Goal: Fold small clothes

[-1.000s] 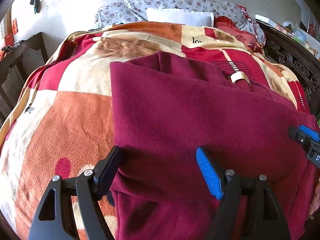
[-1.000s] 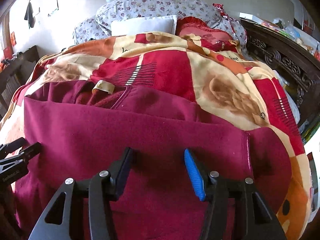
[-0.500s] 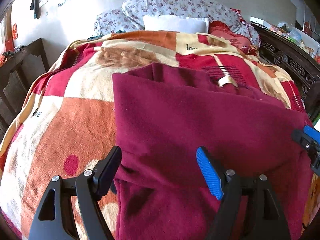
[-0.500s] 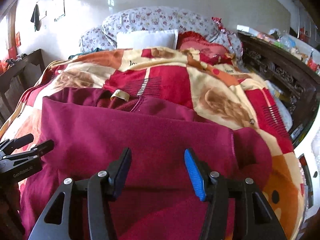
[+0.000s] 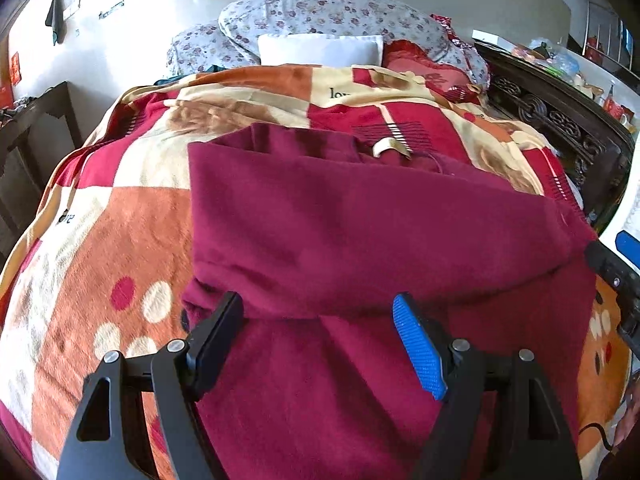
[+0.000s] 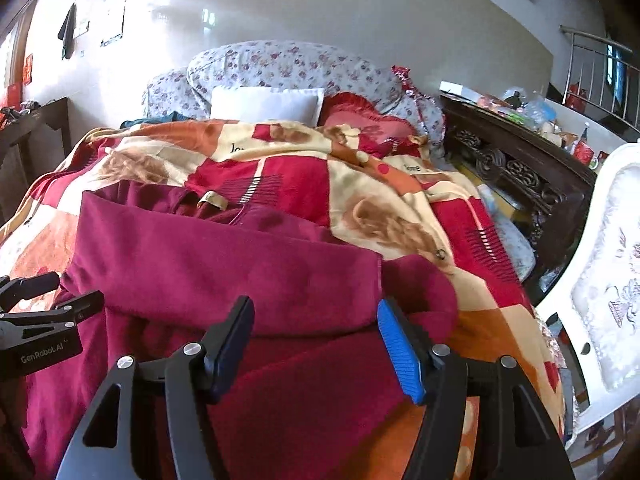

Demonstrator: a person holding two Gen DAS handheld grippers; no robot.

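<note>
A dark red fleece garment (image 5: pixel 340 232) lies folded over on the patterned blanket (image 5: pixel 120 240), its upper layer ending in a fold edge just beyond my fingers. A beige neck label (image 5: pixel 386 147) shows at its far end. My left gripper (image 5: pixel 320 320) is open and empty, just above the garment's near left part. My right gripper (image 6: pixel 316 324) is open and empty above the garment (image 6: pixel 224 264) near its right end. The left gripper shows at the left edge of the right wrist view (image 6: pixel 44 320).
The blanket (image 6: pixel 400 208) covers a bed with floral pillows (image 6: pixel 288 68) and a white pillow (image 6: pixel 264 104) at the head. A dark carved wooden frame (image 6: pixel 516 168) runs along the right. A white cushioned chair (image 6: pixel 600 280) stands at the near right.
Both grippers have drawn back and up from the garment, staying open. More of the bed and room shows. The folded garment lies as it was.
</note>
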